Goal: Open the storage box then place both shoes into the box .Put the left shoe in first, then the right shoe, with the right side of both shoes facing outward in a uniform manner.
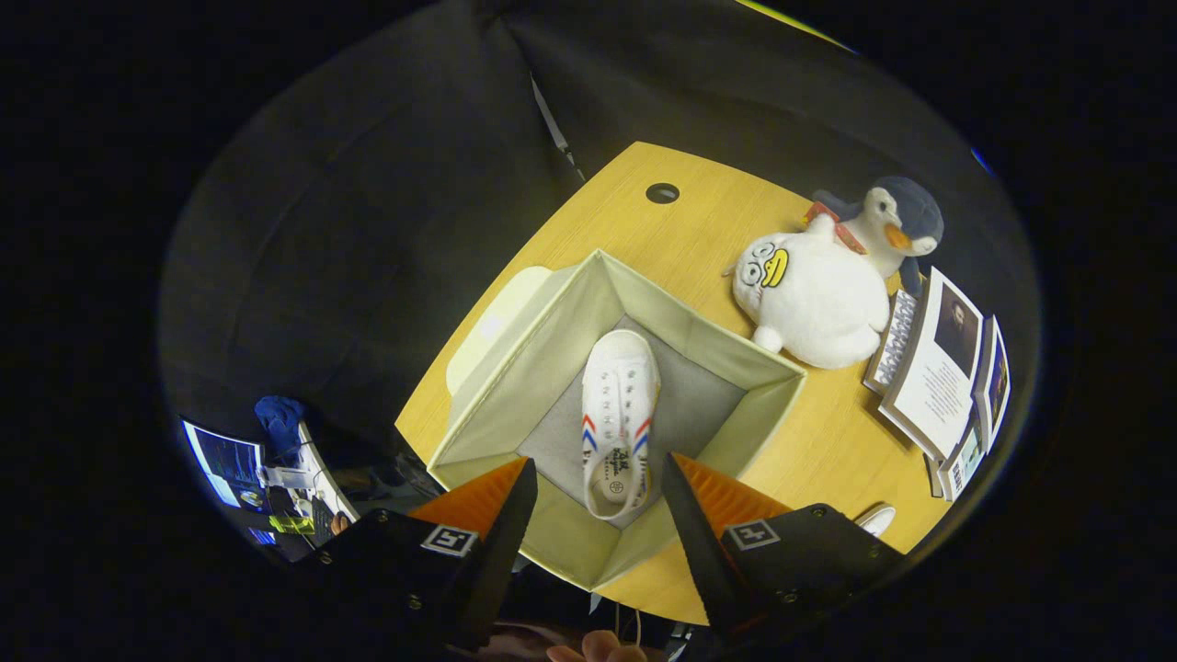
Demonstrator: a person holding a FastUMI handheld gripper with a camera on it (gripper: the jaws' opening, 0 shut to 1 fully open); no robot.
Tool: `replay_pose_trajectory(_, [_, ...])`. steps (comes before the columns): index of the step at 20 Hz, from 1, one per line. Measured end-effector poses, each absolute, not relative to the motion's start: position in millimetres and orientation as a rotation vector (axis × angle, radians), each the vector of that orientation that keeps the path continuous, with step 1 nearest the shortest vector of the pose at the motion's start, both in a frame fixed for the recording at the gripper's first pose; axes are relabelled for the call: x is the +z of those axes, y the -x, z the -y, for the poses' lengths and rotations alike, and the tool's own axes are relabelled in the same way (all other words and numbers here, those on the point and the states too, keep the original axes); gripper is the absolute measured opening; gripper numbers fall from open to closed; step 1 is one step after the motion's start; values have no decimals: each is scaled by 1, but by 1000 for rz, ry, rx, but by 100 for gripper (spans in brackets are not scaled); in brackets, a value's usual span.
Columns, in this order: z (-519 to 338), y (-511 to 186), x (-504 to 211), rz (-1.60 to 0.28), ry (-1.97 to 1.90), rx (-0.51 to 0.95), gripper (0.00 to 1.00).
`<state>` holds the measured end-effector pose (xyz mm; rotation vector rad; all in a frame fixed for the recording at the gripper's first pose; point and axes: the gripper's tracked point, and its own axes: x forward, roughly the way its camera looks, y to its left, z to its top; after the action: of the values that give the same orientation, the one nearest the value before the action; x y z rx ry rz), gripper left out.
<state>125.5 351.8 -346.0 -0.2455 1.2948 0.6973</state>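
We're looking straight down into the storage box (515,368), lid off, its pale fabric walls standing open on the wooden surface (680,239). The lid (492,326), pale and rounded at the corners, lies just beside the box on the surface, partly hidden behind the box wall.

One shoe (619,418) is in the box, lying on the grey floor near the middle, toe pointing away from the tongs and heel toward them. It's a white low-top with white laces, red and blue slanted stripes on both flanks, and a dark printed mark on the insole and tongue area. There's writing there, but it's too small to read. Which foot it's for, I can't tell from up here.

The tongs (599,478) hang above the box, spread wide, nothing between them; the heel of the shoe shows in the gap between the two fingertips. Each finger carries a small square black-and-white marker.

Beyond the box, on the surface, a white plush duck (814,299) with a yellow bill leans against a plush penguin (897,225). Next to them sits a stack of booklets (938,377) with printed pages, text too fine to make out. A round cable hole (662,193) marks the far part of the surface.
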Motion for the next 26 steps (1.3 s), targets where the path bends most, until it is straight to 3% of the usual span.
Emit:
replay_pose_trajectory(12, [-216,-147,-320,-1244,118,554,83])
replay_pose_trajectory(26, [-74,-130,-358,-1281,12,364,83])
